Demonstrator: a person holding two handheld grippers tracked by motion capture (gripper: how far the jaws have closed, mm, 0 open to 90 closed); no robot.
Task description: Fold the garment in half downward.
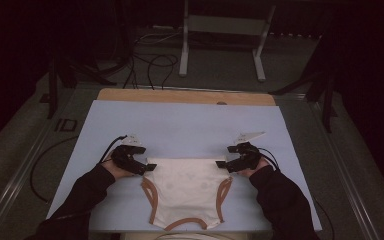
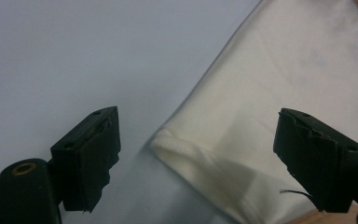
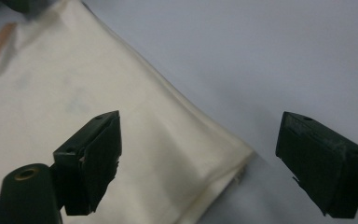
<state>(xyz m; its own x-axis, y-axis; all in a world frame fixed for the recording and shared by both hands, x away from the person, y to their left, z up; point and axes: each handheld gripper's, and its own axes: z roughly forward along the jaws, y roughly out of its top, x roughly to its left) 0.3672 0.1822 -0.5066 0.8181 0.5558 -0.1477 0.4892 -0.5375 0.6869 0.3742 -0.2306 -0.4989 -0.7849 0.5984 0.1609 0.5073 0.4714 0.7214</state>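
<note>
Your left gripper (image 1: 147,166) sits at the far left corner of the cream garment (image 1: 187,192), jaws spread wide. In the left gripper view that gripper (image 2: 198,154) has the hemmed corner of the garment (image 2: 270,107) lying in the gap, with neither pad pressing on the cloth; one jaw stands over the bare mat and the other over the fabric. It is released, gripping nothing.

Your right gripper (image 1: 223,165) mirrors it at the far right corner. In the right gripper view this gripper (image 3: 198,158) is also spread wide, and the garment (image 3: 98,116) runs its corner into the space between the jaws. One jaw stands over the cloth, the other over the mat, and no pad bears on the fabric, so this one is released too.

The garment lies flat on the pale blue mat (image 1: 180,125), near your edge of the table and between your two forearms. Its straight hem faces away from you, and its tan-trimmed armholes and neckline point back toward you, the neckline reaching the mat's near edge. Your dark sleeves come in from the bottom on either side of it.

Beyond the garment the mat runs bare to a wooden board (image 1: 185,96) along its far edge. Past that, on the dim floor, black cables (image 1: 150,65) are strewn and a pale metal stand (image 1: 222,37) rises.
</note>
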